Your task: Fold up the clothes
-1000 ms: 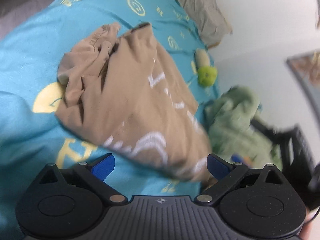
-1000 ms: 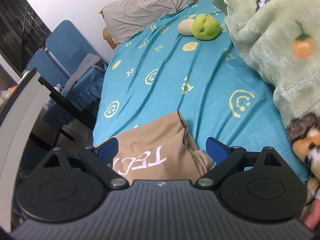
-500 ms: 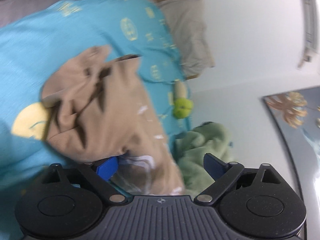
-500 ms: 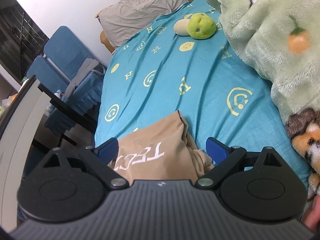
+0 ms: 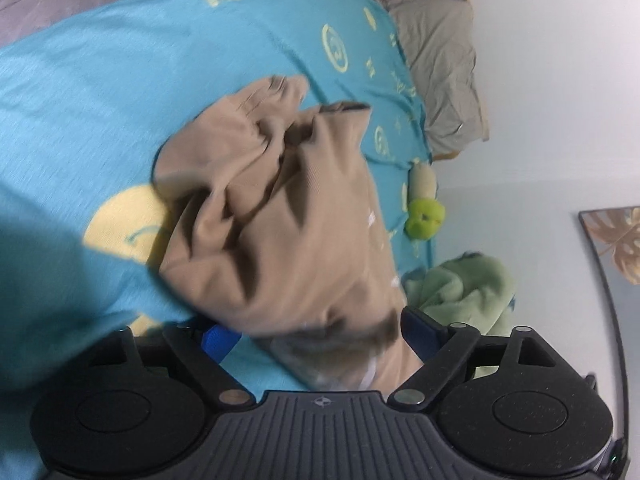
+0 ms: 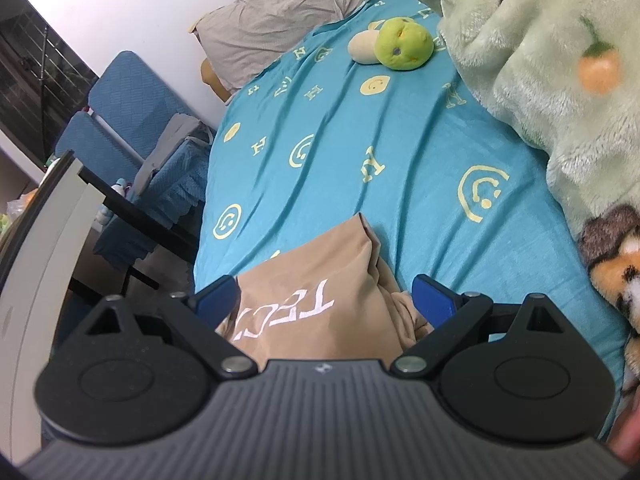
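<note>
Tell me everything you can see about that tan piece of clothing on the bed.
The tan garment is soft, thin-looking cloth with white lettering on it. It lies crumpled and bunched, not yet folded, on the turquoise bedsheet. One end sits between the closing jaws of the left gripper, another between the open jaws of the right gripper. No other object touches it.

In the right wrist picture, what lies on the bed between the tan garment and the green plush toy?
Only bare blue bedsheet with yellow prints lies between the tan garment and the green plush toy; the right wrist view shows this stretch.
</note>
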A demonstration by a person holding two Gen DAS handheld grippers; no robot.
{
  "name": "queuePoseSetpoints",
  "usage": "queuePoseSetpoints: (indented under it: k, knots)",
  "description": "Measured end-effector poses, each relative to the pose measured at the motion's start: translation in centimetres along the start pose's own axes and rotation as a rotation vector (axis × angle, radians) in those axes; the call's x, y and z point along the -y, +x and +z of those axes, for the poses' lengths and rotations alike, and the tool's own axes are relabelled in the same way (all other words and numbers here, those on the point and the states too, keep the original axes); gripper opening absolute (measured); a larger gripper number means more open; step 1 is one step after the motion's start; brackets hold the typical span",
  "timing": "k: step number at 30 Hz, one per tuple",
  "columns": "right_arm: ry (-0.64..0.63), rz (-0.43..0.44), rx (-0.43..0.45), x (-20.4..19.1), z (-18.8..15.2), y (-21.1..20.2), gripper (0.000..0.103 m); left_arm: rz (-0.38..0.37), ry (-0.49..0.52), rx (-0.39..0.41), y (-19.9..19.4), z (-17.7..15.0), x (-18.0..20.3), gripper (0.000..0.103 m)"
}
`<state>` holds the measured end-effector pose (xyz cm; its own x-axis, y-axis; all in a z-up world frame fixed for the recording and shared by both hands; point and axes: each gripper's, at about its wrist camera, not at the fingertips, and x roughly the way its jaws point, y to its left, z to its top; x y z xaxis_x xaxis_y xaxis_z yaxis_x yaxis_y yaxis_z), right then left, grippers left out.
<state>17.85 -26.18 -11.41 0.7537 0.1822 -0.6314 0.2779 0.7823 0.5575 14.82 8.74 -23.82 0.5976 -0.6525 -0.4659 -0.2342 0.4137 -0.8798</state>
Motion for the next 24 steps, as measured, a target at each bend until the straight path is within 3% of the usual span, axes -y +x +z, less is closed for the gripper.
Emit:
queuePoseSetpoints:
  k: [3,7,14,17,20,24]
  knots:
    - [0.040,0.027,-0.012,0.6,0.0,0.1,0.096,-0.039,0.007,0.046,-0.5,0.1,0.1,0.060]
    - [0.200,0.155,-0.088,2.1,-0.2,0.5,0.096,-0.080,0.041,0.088,-1.0,0.0,0.7,0.047]
    - [0.490,0.415,-0.321,2.7,-3.2,2.4,0.096,-0.146,0.070,0.129,-1.9,-0.2,1.8,0.038]
    - [0.595,0.436,-0.434,2.5,-5.7,4.7,0.096,-0.182,0.067,0.147,-2.9,-0.4,1.7,0.037]
    - [0.669,0.403,-0.470,2.5,-6.9,6.7,0.097,-0.206,0.060,0.160,-2.8,-0.2,2.1,0.036]
    - [0.712,0.305,-0.346,3.8,-6.5,7.1,0.096,-0.223,0.056,0.181,-2.6,0.2,2.7,0.034]
